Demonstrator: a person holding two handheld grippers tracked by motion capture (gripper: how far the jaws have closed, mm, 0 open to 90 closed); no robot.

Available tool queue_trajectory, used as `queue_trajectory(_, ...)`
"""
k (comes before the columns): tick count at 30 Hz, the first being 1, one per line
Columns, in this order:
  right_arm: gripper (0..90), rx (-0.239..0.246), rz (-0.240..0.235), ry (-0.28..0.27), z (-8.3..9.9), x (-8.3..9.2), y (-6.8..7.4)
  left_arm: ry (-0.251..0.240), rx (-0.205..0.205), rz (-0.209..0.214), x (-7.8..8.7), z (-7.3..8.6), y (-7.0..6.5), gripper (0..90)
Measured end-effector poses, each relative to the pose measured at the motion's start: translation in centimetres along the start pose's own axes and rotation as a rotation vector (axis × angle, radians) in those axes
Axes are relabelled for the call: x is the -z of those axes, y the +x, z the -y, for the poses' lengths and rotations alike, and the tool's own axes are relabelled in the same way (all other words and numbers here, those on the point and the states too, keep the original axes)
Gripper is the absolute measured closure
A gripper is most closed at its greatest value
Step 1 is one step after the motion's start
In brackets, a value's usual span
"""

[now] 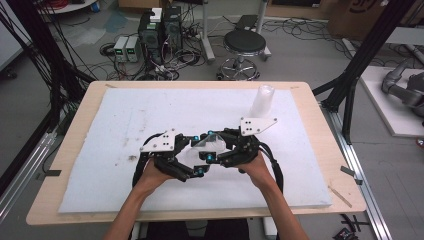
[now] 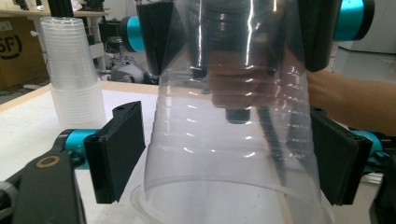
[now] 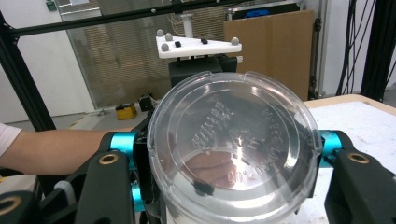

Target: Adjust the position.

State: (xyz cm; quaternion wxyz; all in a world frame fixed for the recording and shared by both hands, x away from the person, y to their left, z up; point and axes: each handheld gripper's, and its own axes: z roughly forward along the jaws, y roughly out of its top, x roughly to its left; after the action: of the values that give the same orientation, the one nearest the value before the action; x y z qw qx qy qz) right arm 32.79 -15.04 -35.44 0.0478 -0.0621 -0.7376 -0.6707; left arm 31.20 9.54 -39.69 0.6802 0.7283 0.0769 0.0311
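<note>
A person holds a clear plastic cup (image 1: 207, 142) above the white foam mat (image 1: 125, 115), near the middle of the table (image 1: 75, 130) and towards its near edge, between the two grippers.

The right gripper (image 1: 220, 150) has its jaws pressed against the cup's sides. In the right gripper view the round bottom of the cup (image 3: 233, 149), with raised lettering on it, faces the camera and sits between the two black jaws, so the cup lies on its side with its base towards the right hand (image 1: 256, 167).

The left gripper (image 1: 192, 160) comes in from the left. In the left gripper view the cup (image 2: 233, 140) stands between its two black pads (image 2: 119, 149). The left pad stands just beside the cup's ribbed wall with a thin gap showing; the right pad is at the wall, but whether it touches is hard to tell through the clear plastic. These jaws are part spread, not yet gripping. The wide rim of the cup is nearest to this camera, and the right gripper's jaws with their blue joints show farther off at the cup's narrow end.

A stack of clear cups (image 1: 263, 101) stands upright on the far right part of the mat, well apart from the held cup. Beyond the table a black stool (image 1: 245, 45) stands on the floor.
</note>
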Motion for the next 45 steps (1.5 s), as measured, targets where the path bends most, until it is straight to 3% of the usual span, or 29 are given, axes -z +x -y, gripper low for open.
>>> queue_trajectory(7,41.7,-0.003,0.004,0.004,0.2,-0.1,-0.1,0.003,-0.02,-0.002,0.2,0.0,0.0,28.0)
queue_trajectory(17,41.3,-0.005,0.006,0.005,0.3,-0.1,-0.2,0.009,-0.023,-0.003,0.3,0.0,-0.1,30.6)
queue_trajectory(19,34.6,-0.007,0.006,0.008,0.3,-0.1,-0.2,0.011,-0.027,0.0,0.3,0.0,-0.1,30.9)
queue_trajectory(21,15.3,-0.014,-0.008,0.013,0.2,-0.3,-0.1,0.011,-0.027,-0.002,0.3,0.0,-0.1,31.0)
queue_trajectory(29,13.2,0.007,-0.012,0.057,0.0,-0.4,0.2,0.028,-0.024,-0.006,0.7,0.0,-0.1,31.4)
queue_trajectory(32,13.2,0.015,0.005,0.086,-0.1,-0.2,0.3,0.08,-0.019,-0.009,1.1,-0.3,-0.1,31.7)
queue_trajectory(35,13.2,0.041,0.039,0.155,-0.4,0.1,0.5,0.175,-0.025,-0.012,1.5,-1.0,0.0,31.8)
queue_trajectory(39,13.2,0.088,0.098,0.3,-0.8,0.4,1.1,0.327,-0.035,0.002,1.9,-2.2,0.4,32.0)
queue_trajectory(45,13.4,0.116,0.159,0.484,-1.3,0.6,1.3,0.55,-0.038,0.02,1.4,-3.3,0.8,31.9)
